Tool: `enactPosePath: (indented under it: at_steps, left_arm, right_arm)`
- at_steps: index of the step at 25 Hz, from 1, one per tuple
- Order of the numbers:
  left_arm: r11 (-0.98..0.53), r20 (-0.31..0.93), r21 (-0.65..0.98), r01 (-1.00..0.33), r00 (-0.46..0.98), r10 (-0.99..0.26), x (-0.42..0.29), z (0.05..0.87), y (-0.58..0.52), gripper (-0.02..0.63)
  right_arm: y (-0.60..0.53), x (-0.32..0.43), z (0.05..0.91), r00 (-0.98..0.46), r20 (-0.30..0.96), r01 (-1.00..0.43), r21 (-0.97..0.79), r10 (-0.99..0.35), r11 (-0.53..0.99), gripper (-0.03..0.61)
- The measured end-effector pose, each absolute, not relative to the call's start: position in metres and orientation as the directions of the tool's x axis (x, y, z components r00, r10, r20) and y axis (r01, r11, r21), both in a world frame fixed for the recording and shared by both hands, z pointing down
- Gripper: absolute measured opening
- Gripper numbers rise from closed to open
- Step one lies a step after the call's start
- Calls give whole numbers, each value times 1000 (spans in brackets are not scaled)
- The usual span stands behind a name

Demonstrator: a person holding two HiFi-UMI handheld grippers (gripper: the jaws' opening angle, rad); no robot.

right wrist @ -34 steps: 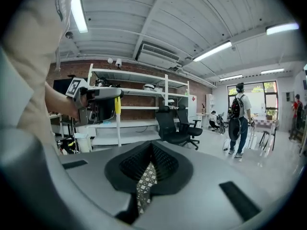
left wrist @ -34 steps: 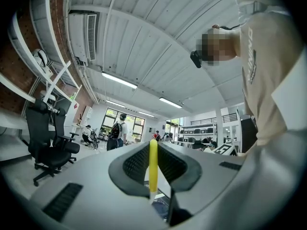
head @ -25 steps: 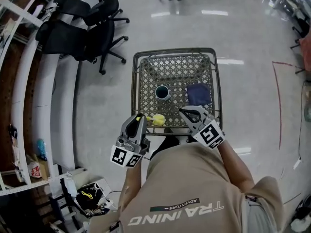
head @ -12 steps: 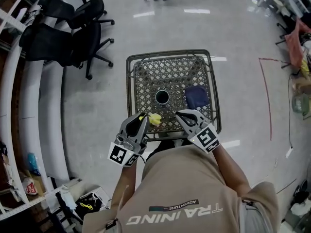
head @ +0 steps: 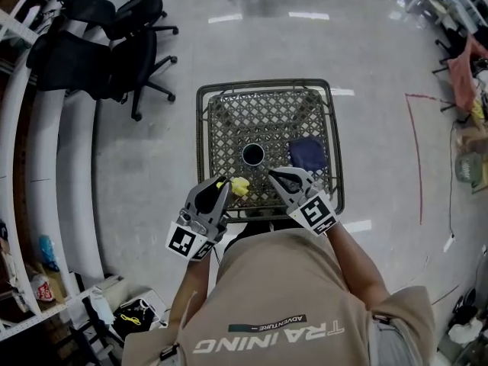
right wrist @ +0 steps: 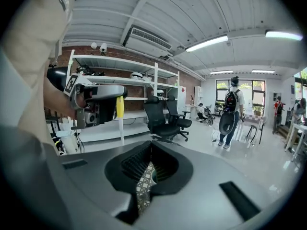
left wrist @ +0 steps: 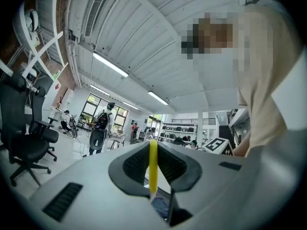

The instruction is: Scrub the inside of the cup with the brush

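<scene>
A dark cup (head: 252,155) stands upright, mouth up, in the middle of the lattice-top table (head: 221,105). My left gripper (head: 220,187) is shut on a yellow brush (head: 239,185), whose head hangs over the table's near edge, short of the cup. Its yellow handle (left wrist: 153,162) runs upright between the shut jaws of the left gripper (left wrist: 153,150). My right gripper (head: 273,175) is shut with nothing in it, over the near edge, right of the cup. The right gripper view shows the right gripper (right wrist: 149,169) with only a sliver of lattice between the jaws, and the brush (right wrist: 119,107) at upper left.
A folded blue cloth (head: 309,152) lies on the table right of the cup. Black office chairs (head: 114,48) and a curved white counter (head: 69,166) stand to the left. A person with a backpack (right wrist: 229,110) stands farther off. A red line (head: 419,158) marks the floor at right.
Both grippers have moved a little farther over the table's near edge, toward the cup, the brush still held. The head camera has shifted as well.
</scene>
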State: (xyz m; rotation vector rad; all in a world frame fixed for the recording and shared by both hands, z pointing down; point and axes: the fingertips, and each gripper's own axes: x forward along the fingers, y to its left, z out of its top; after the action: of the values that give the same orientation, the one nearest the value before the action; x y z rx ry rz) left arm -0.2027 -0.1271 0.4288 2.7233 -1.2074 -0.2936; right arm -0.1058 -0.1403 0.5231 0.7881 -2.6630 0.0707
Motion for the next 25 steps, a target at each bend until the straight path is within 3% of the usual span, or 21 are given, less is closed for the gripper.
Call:
enactPosePath:
  at_steps: [10, 19, 20, 21, 22, 25]
  left_arm:
    - [-546, -101, 218, -809, 538, -837, -217, 410, -132, 52]
    - [-491, -58, 233, -840, 492, -869, -222, 415, -130, 52]
    - [-490, -55, 230, -841, 491, -869, -222, 414, -131, 52]
    - [-489, -53, 228, -842, 491, -870, -221, 414, -131, 52]
    - [-488, -51, 227, -843, 490, -870, -220, 414, -132, 52]
    - [-486, -50, 223, -845, 488, -871, -217, 413, -133, 52]
  right_arm:
    - [-171, -123, 569, -818, 387, -417, 111, -426, 902, 17]
    - [-192, -139, 614, -855, 388, -359, 37, -345, 933, 22]
    - [-194, -141, 617, -862, 384, -349, 23, -331, 937, 70]
    - [-196, -143, 621, -867, 384, -339, 12, -317, 941, 222]
    - [-197, -145, 627, -869, 387, -330, 7, -307, 944, 326]
    - [-200, -146, 651, -856, 427, -311, 25, -291, 950, 370]
